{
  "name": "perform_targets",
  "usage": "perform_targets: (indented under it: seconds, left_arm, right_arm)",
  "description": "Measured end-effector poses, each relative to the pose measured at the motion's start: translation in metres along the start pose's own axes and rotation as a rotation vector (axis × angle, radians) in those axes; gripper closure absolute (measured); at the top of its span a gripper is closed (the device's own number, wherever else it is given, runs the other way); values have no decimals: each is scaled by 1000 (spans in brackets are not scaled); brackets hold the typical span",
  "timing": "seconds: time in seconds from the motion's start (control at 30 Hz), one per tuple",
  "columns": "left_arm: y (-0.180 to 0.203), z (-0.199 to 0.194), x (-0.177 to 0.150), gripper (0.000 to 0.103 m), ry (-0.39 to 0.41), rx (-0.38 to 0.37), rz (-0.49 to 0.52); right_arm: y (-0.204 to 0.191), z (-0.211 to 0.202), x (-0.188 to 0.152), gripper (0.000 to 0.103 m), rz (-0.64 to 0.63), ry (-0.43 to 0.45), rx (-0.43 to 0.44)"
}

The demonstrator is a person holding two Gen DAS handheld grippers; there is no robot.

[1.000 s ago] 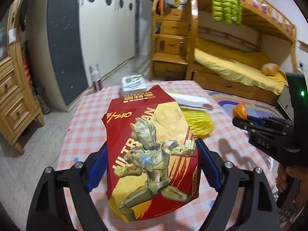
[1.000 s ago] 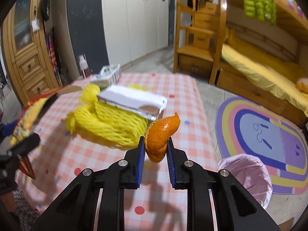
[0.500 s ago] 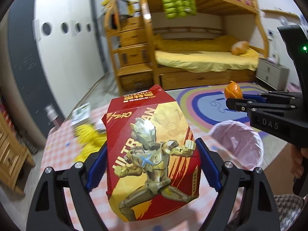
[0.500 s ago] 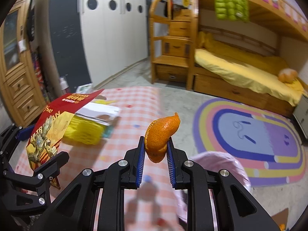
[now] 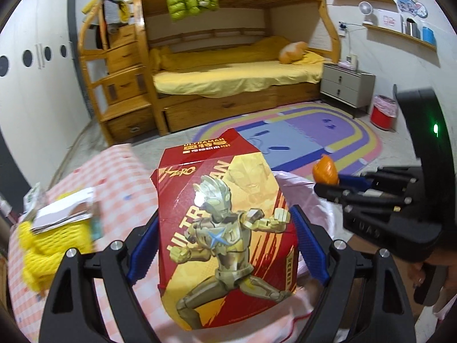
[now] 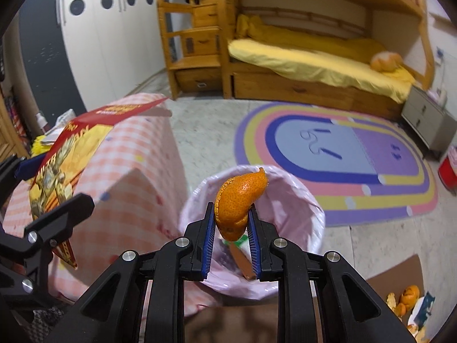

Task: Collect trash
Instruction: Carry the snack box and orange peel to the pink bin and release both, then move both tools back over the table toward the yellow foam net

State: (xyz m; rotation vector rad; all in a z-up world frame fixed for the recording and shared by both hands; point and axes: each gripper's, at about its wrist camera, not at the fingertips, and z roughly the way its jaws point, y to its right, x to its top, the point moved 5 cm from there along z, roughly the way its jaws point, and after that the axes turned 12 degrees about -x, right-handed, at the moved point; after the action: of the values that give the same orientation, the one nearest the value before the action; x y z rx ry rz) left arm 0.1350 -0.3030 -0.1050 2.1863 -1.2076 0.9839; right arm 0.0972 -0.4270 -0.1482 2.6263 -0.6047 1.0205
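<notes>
A bench (image 5: pixel 120 171) under a pink checked cloth stands in a bedroom with a wooden bunk bed (image 5: pixel 228 85) and a striped oval rug (image 6: pixel 337 160) on the pale floor. The left gripper (image 5: pixel 225 245) has its jaws spread wide, clamped on a red and gold box (image 5: pixel 225 228) printed "ULTRAMAN" and "ZERO". The right gripper (image 6: pixel 231 228) pinches an orange peel (image 6: pixel 237 200) above a pink-lined bin (image 6: pixel 308 228) just right of the bench. Yellow netting (image 5: pixel 37 251) lies far left.
</notes>
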Motion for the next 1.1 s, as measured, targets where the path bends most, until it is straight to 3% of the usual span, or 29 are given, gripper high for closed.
perform_targets:
  seconds: [0.23,0.3,0.37,0.7,1.1]
  left_arm:
    - [13,37,10,16,-17,-38,5]
    - [12,39,9,11,-17,-34,9]
    - [11,39,9,10,-15,-37,-2]
    - [-27,2,15,10,38,12,-134]
    - [-84,-81,-11,10,77,194,-185]
  right_arm:
    - [19,28,-2,77,39,-37,20]
    - [19,36,-4,59,38,-49,35]
    - [20,43,-5,50,43,-56,19]
    - [21,20,1,50,56,-23,12]
    - [-52,-50,37,47,-10,83,127]
